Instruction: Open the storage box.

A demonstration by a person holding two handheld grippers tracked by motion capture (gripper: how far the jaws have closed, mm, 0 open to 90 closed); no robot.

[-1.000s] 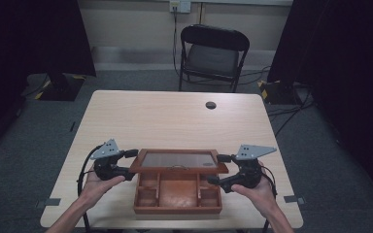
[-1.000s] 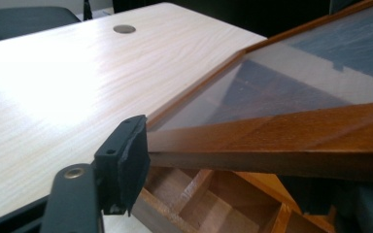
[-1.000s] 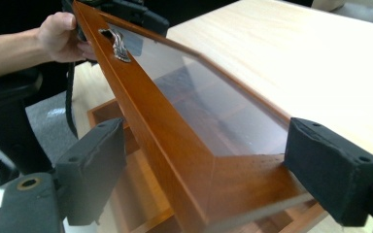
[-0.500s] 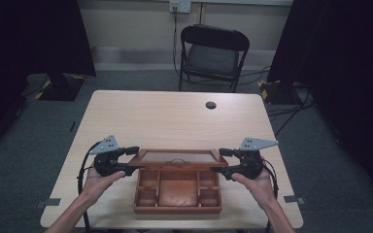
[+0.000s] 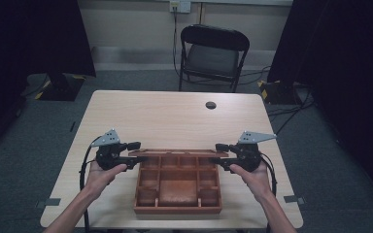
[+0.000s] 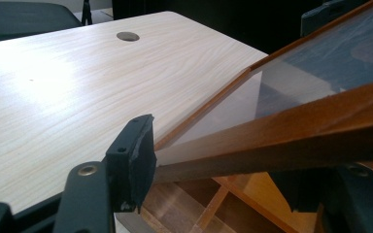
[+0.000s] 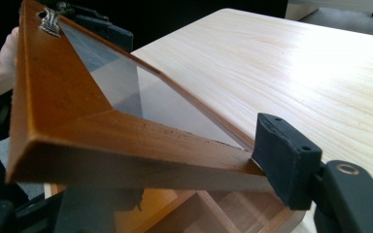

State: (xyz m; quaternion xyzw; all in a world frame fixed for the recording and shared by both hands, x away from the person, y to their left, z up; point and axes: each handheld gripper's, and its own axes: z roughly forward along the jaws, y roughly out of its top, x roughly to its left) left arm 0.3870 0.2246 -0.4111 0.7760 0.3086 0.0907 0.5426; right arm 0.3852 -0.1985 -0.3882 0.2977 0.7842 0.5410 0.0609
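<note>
A dim room with a folding chair (image 5: pixel 212 52) lies behind the pale wooden table (image 5: pixel 165 116). Near its front edge sits an open wooden compartment box (image 5: pixel 178 185), its glass-paned lid (image 5: pixel 177 153) raised on the far side. The left gripper (image 5: pixel 126 154) and right gripper (image 5: pixel 222 154) have just been closing, and each gripper's fingers (image 6: pixel 135 160) (image 7: pixel 284 160) now clamp one end of the lid's wooden frame. To do this well, I judge both hands should swing the lid evenly on its hinges, keeping it level and the grip on wood, not glass.
</note>
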